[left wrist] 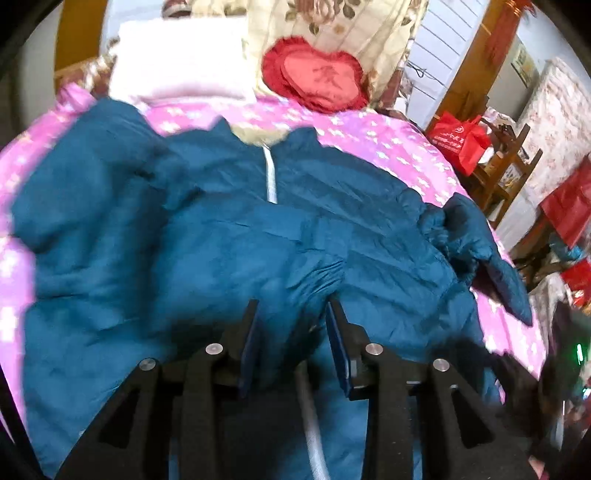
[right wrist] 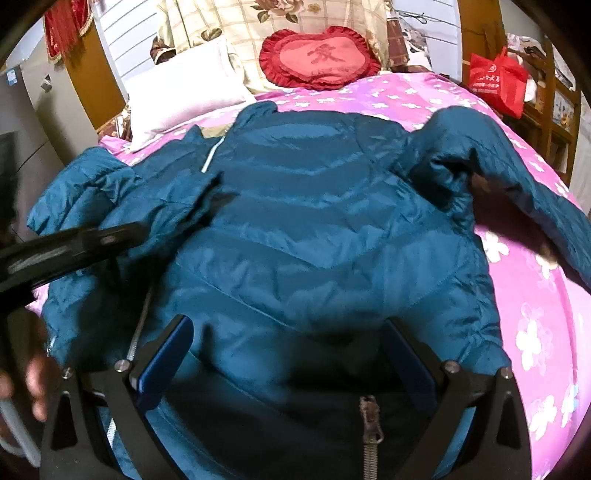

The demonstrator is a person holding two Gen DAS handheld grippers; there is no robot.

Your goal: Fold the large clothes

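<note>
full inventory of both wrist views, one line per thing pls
jacket: 1, teal, padded, spread over the bed, one sleeve folded across its front
bedcover: 1, pink with white flowers, under the jacket
heart cushion: 1, red, at the head of the bed
pillow: 1, pale pink, beside the cushion
floral bedding: cream, piled behind the pillow
bag: 1, red, on wooden furniture beside the bed
left gripper: black with blue pads, narrow gap, over the folded sleeve
right gripper: jaws wide open over the jacket hem
hand: 1, lower left edge of right wrist view
</note>
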